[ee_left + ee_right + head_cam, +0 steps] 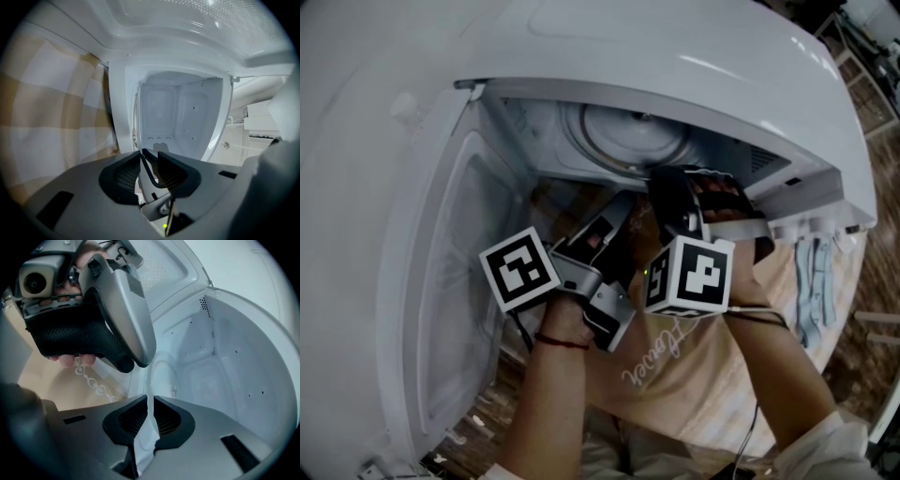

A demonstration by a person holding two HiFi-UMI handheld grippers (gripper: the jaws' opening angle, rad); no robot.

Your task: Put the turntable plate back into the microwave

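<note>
Right gripper (149,399) is clamped on the clear plate (161,373), its rim pinched between the pads. Left gripper (149,153) is closed likewise on a thin edge, read as the same plate's rim. The plate is held at the mouth of the microwave (675,47), partly inside the cavity; door (441,281) is swung wide at the left
</note>
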